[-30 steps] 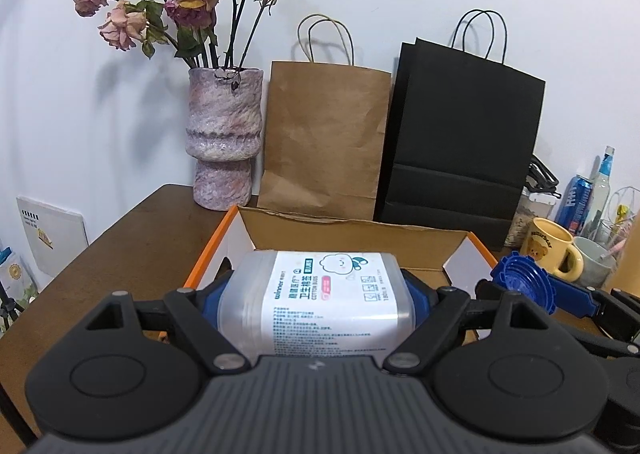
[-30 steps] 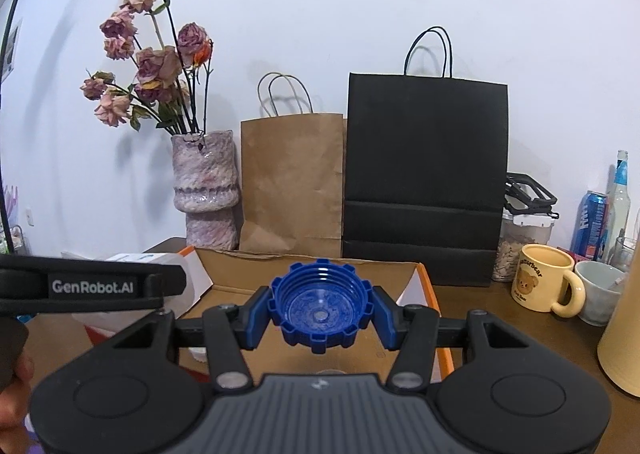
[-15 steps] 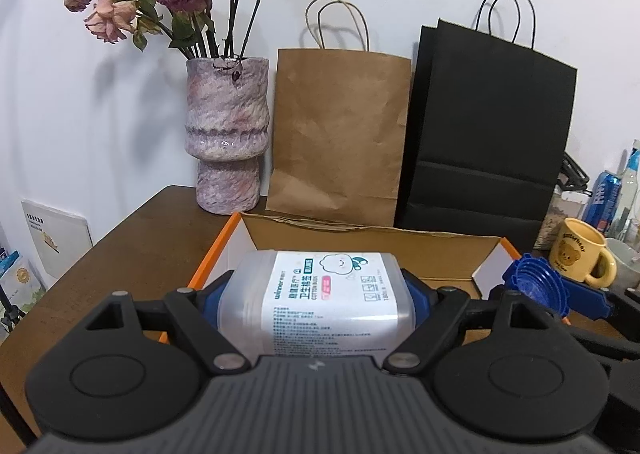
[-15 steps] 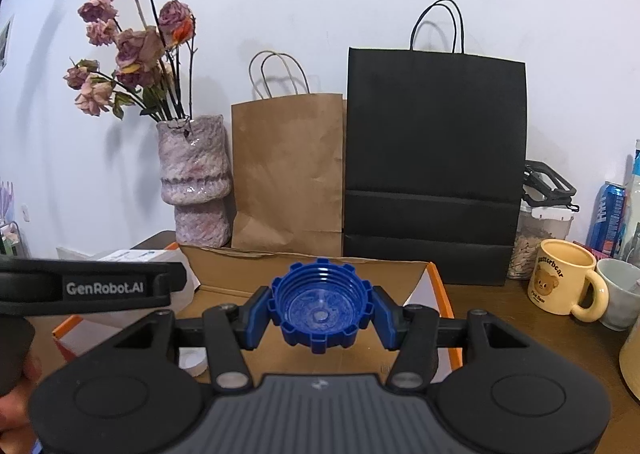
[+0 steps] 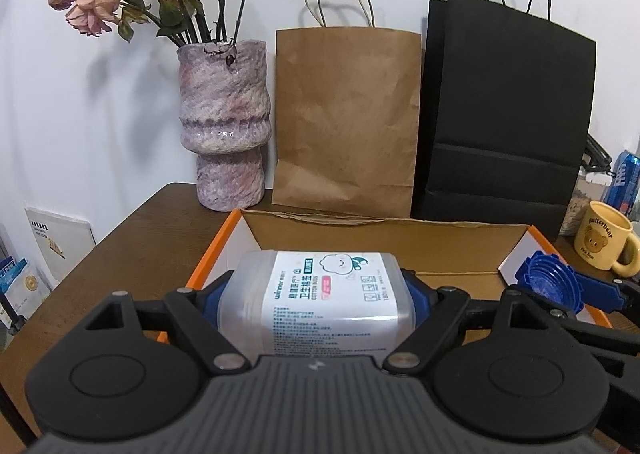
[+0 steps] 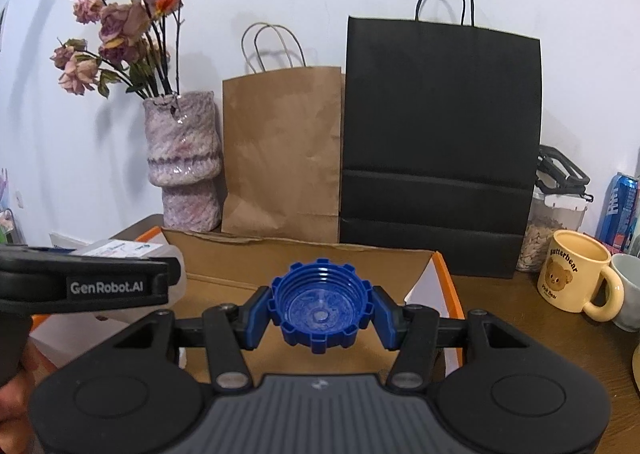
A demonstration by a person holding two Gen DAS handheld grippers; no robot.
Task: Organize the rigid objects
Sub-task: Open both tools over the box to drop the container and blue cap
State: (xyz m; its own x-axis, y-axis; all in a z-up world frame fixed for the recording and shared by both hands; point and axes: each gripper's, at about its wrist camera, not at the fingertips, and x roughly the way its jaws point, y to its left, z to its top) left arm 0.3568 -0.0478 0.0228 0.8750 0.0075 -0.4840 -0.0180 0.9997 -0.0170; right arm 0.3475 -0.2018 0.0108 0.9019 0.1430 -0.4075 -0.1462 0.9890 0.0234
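My left gripper is shut on a clear plastic cotton-swab box with a white printed label, held over the near left part of an open cardboard box with orange edges. My right gripper is shut on a blue ridged screw lid, its hollow side facing the camera, above the right half of the same cardboard box. In the left wrist view the lid shows at the right. The swab box and the left gripper's body appear at the left of the right wrist view.
Behind the box stand a mottled pink vase with dried roses, a brown paper bag and a black paper bag. A yellow bear mug, a jar and a blue can crowd the right on the wooden table.
Both grippers have moved forward toward the bags and slightly down over the cardboard box, each still holding its object. The vase and bags look larger and nearer.
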